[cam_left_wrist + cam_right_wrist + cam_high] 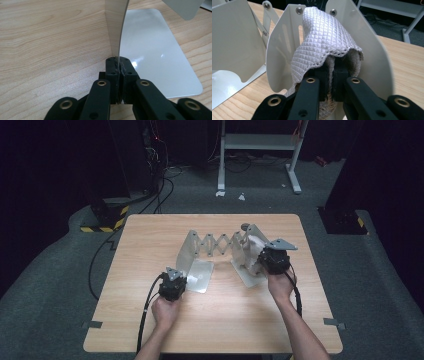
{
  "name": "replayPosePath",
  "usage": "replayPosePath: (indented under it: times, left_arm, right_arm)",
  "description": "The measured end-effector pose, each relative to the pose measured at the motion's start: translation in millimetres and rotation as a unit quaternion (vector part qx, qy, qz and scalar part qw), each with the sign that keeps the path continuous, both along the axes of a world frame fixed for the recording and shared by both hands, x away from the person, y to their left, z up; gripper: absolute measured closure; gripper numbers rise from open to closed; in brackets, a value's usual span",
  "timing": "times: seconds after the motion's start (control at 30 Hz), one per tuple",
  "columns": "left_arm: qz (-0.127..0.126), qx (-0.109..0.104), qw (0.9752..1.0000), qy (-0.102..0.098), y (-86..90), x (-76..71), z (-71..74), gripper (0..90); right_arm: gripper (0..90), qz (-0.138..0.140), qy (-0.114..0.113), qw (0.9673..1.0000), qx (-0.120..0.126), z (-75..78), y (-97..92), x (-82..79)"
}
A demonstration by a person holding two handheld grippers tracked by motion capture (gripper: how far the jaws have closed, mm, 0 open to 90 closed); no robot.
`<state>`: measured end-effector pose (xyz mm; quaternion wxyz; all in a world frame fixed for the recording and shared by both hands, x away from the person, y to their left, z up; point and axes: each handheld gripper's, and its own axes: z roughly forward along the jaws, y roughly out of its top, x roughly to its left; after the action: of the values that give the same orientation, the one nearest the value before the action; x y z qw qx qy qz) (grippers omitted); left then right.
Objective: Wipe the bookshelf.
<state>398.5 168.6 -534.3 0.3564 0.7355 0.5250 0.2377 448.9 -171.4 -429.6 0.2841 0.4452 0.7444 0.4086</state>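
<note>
Now left hand-held gripper (pixel 119 65) clamped on thin upright plate edge of metal rack (pixel 200 255), table (pixel 150 235) centre. Right hand-held gripper (pixel 333 72) pinches white quilted cloth (pixel 322 40), at 3 o'clock from it. Cloth soft, light, droops; hold bunched fold. Rack stiff, slippery.

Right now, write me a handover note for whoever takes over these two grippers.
Left gripper: shut on the upright edge of the left metal bookend, which stands on the table.
Right gripper: shut on a white quilted cloth, held against the upright plate of the right bookend.
The two bookends are joined by a scissor linkage, partly stretched.
Done: both grips are set, and the cloth is on the plate.
Left, probably: wipe the rest of the rack while the left gripper steadies it. Which parts are already wiped cannot be told.
</note>
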Motion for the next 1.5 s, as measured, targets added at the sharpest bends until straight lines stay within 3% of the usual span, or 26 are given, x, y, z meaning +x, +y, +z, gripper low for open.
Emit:
replayPosePath:
  times: [0.3,0.37,0.6,0.83,0.97,1.3,1.5]
  left_arm:
    - [0.0,-0.001,1.0,0.001,0.1,0.0,0.0,86.1]
    - [0.0,-0.001,1.0,0.001,0.2,0.0,0.0,86.1]
    - [0.0,-0.001,1.0,0.001,0.2,0.0,0.1,86.2]
    - [0.0,-0.002,1.0,0.001,0.4,0.1,0.0,86.2]
    - [0.0,-0.002,1.0,0.001,0.4,0.1,0.1,86.3]
    - [0.0,-0.003,1.0,0.001,0.6,0.1,0.0,86.2]
    - [0.0,-0.002,1.0,0.001,0.5,0.1,0.1,86.2]
  right_arm:
    - [86.0,0.007,0.031,0.9993,-0.02,-20.8,10.8,10.6]
    - [85.9,0.008,0.05,0.9983,-0.029,-33.5,13.5,15.7]
    - [85.9,0.004,0.088,0.9953,-0.039,-52.4,16.8,27.7]
    - [85.9,-0.008,0.104,0.9942,-0.025,-62.0,18.5,38.9]
    - [85.9,-0.005,0.098,0.9949,-0.022,-54.5,21.6,41.6]
    - [85.9,-0.011,0.057,0.9983,0.003,-14.4,20.3,47.0]
    - [86.0,0.0,0.027,0.9994,0.019,12.6,22.3,45.5]
